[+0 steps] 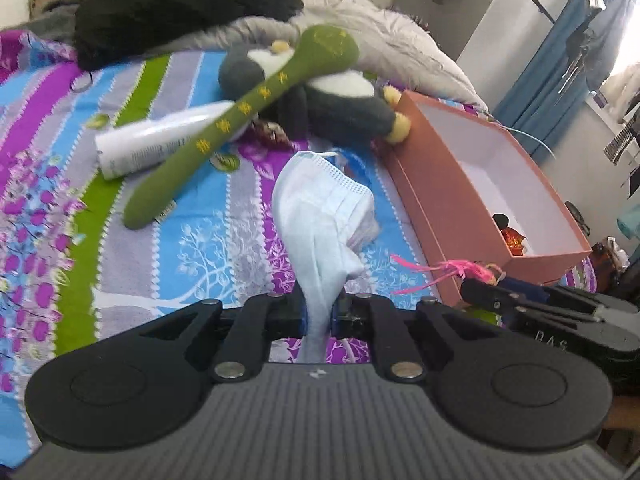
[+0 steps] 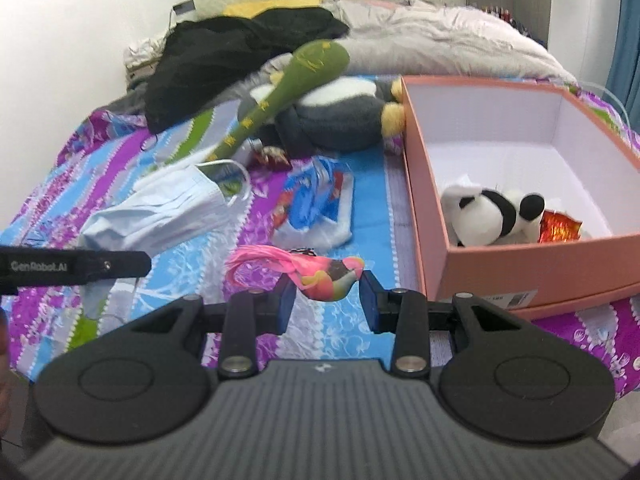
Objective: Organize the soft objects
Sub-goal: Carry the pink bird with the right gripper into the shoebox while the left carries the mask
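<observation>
A pale blue face mask hangs crumpled from my left gripper, whose jaws are shut on its lower end, above the striped bedspread. The right wrist view shows the same mask beside that gripper's black fingertip. My right gripper is shut on a small pink feathered bird toy, held just off the bed beside the pink box. A panda plush lies inside the box. A green plush club leans on a grey penguin plush.
A white bottle lies under the club. A blue and red packet rests mid-bed, and a red foil wrapper is in the box. Black clothing and a grey quilt pile up at the head of the bed.
</observation>
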Available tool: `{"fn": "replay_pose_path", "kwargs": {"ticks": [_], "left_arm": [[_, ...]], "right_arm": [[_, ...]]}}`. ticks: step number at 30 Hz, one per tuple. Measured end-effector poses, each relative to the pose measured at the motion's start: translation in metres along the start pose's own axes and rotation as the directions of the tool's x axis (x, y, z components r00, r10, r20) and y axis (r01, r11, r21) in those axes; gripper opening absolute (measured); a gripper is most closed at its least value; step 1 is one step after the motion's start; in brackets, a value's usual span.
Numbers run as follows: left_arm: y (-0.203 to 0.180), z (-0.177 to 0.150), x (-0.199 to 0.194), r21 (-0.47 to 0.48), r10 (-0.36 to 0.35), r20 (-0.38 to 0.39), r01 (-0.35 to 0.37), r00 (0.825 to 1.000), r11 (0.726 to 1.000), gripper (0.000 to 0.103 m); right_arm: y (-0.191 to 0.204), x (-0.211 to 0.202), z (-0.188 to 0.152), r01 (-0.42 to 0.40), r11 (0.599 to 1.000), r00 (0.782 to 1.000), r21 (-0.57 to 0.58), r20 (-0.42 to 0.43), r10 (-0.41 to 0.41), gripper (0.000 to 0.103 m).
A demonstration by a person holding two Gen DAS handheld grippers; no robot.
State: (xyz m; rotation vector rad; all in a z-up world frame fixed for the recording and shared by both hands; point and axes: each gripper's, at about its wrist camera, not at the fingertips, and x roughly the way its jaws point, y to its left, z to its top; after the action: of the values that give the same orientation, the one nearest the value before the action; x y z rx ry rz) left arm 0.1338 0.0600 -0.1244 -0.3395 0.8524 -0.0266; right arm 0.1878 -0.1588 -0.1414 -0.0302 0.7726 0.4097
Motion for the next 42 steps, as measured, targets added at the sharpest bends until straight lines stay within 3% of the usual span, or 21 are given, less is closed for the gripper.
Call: {"fn": "replay_pose_path", "kwargs": {"ticks": [9, 14, 21, 31, 35, 42], "left_arm": [[-0.001, -0.007, -0.029, -0.032, 0.004, 0.007, -0.004, 1.0, 0.999, 0.012], [-0.01, 0.008, -0.042, -0.019, 0.005, 0.028, -0.005, 1.0, 1.0, 0.012], [-0.043, 0.049, -0.045, 0.031, -0.04, 0.055, 0.038, 0.998, 0.999, 0.012], [-0.121, 0.12, -0.041, 0.16, -0.136, 0.103, 0.119, 0.985, 0.98, 0.012], [-0.156, 0.143, -0.027, 0.197, -0.169, 0.085, 0.15, 0.982, 0.969, 0.013], [-0.215, 0.161, 0.021, 0.259, -0.215, -0.023, 0.214, 0.976, 0.942, 0.013]], "right_arm": [[0.016, -0.029, 0.011, -0.03, 0.999, 0.997, -0.015, 0.065, 0.031, 0.039], [0.01, -0.045, 0.027, -0.033, 0.999, 0.993, -0.004, 0.117, 0.033, 0.039], [-0.008, -0.065, 0.057, 0.016, 1.0, 0.977, -0.011, 0.211, -0.013, 0.039], [-0.057, -0.093, 0.11, 0.106, 0.994, 0.94, 0.012, 0.325, -0.104, 0.039], [-0.083, -0.095, 0.126, 0.142, 0.989, 0.932, 0.046, 0.329, -0.149, 0.039], [-0.137, -0.076, 0.138, 0.21, 0.971, 0.95, 0.113, 0.21, -0.23, 0.039]]}}
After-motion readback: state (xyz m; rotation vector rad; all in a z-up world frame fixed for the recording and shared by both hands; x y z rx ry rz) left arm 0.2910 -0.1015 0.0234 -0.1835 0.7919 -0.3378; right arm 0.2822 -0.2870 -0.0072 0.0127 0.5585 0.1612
